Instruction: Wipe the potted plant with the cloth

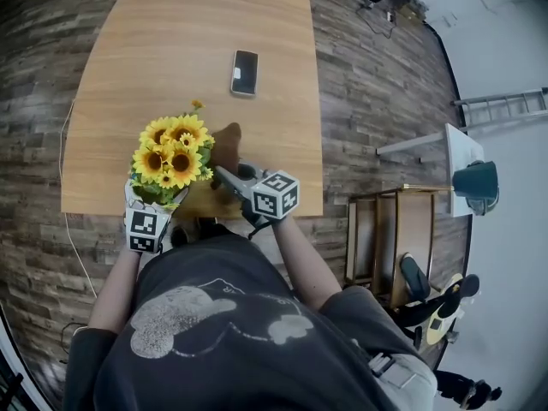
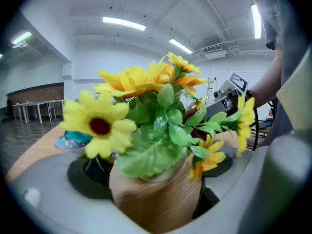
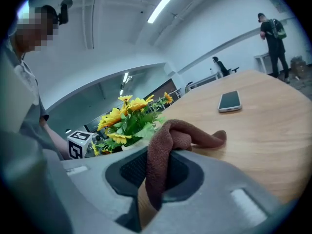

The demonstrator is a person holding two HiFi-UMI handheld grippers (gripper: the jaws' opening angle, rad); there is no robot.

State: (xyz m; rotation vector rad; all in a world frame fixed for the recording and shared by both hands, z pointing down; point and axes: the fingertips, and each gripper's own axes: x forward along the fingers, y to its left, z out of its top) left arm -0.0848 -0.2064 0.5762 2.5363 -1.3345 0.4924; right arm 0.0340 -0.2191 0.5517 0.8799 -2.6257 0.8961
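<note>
The potted plant, yellow sunflowers (image 1: pixel 174 151) with green leaves in a light wood-grain pot (image 2: pixel 156 194), stands near the front left edge of the wooden table (image 1: pixel 180 32). My left gripper (image 1: pixel 156 197) is around the pot from the near side. Its jaws stand wide on both sides of the pot, which sits deep between them with a dark gap on its right. My right gripper (image 1: pixel 227 178) is just right of the plant, shut on a brown cloth (image 3: pixel 170 140). The cloth drapes over the jaws and trails onto the table (image 1: pixel 229 139).
A black phone (image 1: pixel 245 72) lies flat further back on the table, also seen in the right gripper view (image 3: pixel 229 101). A wooden chair (image 1: pixel 390 238) stands right of the table, and a small white table (image 1: pixel 462 157) stands beyond that chair. Two people (image 3: pixel 273 33) stand far off.
</note>
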